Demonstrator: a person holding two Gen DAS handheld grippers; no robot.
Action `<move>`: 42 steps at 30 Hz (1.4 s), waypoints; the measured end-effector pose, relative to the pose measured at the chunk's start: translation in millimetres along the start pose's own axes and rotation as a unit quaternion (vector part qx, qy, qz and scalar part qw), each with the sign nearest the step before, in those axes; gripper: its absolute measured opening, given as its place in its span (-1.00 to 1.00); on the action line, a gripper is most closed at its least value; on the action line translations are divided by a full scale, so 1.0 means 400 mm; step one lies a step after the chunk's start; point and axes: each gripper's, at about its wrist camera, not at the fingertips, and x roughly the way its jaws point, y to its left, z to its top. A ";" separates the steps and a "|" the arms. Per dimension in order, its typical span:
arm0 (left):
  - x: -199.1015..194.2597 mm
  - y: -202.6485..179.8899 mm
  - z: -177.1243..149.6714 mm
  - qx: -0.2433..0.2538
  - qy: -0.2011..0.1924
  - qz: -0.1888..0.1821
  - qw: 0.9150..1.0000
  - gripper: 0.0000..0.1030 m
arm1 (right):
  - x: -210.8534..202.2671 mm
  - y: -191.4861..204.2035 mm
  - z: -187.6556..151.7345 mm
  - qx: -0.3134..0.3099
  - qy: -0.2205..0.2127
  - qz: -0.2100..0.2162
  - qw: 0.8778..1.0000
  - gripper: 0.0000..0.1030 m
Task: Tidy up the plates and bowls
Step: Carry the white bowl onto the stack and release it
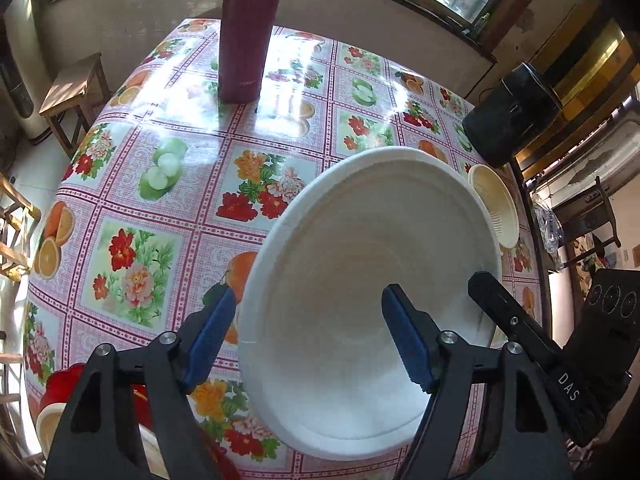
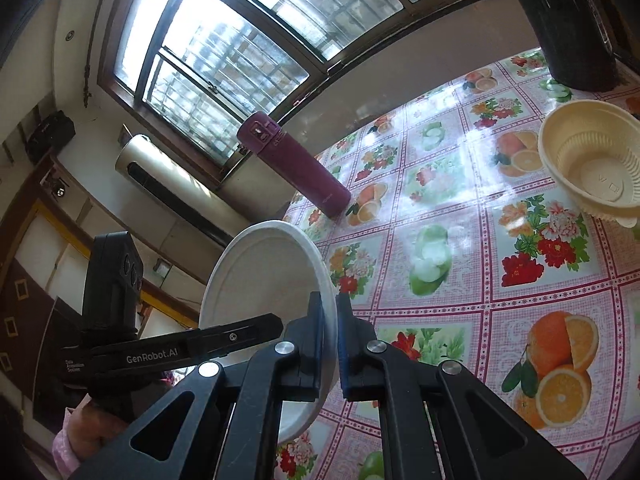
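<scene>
A white plate (image 1: 360, 280) hangs tilted above the flowered tablecloth (image 1: 152, 248). My right gripper (image 2: 329, 300) is shut on the plate (image 2: 264, 276) at its rim, which stands on edge between the blue pads. One of its black fingers (image 1: 496, 304) shows at the plate's right side in the left wrist view. My left gripper (image 1: 308, 296) is open. The plate's left rim lies between its blue pads, which do not press on it. A cream ribbed bowl (image 1: 496, 208) stands on the table beyond the plate, at the right (image 2: 592, 164) in the right wrist view.
A tall purple flask (image 1: 244, 40) stands at the table's far side (image 2: 296, 168). A black container (image 1: 512, 112) sits at the far right corner. Something red (image 1: 60, 392) lies at the near left edge. A wooden stool (image 1: 76, 92) stands beside the table.
</scene>
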 end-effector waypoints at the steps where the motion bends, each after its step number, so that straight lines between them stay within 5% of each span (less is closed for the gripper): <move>1: -0.023 0.011 -0.009 0.003 -0.007 0.004 1.000 0.43 | -0.002 0.018 -0.009 -0.004 0.001 0.000 1.000 -0.89; 5: -0.095 0.063 -0.051 0.006 -0.032 0.027 0.999 0.42 | 0.002 0.089 -0.046 -0.022 0.011 0.002 1.000 -0.89; 16: -0.222 0.264 -0.230 0.003 -0.036 0.061 0.998 -0.43 | 0.051 0.295 -0.199 -0.091 0.052 0.010 0.994 -0.89; 33: -0.228 0.418 -0.397 -0.017 -0.022 0.074 0.997 -0.43 | 0.171 0.404 -0.390 -0.145 0.125 0.001 0.982 -0.88; 35: -0.231 0.420 -0.406 -0.014 -0.031 0.075 0.997 -0.40 | 0.169 0.404 -0.393 -0.151 0.121 -0.003 0.981 -0.79; 37: -0.235 0.418 -0.409 -0.013 -0.037 0.067 0.997 0.06 | 0.161 0.406 -0.387 -0.162 0.115 -0.003 0.980 -0.74; 39: -0.240 0.414 -0.410 -0.014 -0.049 0.069 0.996 0.45 | 0.143 0.410 -0.378 -0.169 0.098 0.005 0.981 -0.34; 42: -0.258 0.388 -0.412 -0.001 -0.075 0.084 0.994 0.48 | 0.099 0.404 -0.358 -0.182 0.064 0.018 0.981 0.14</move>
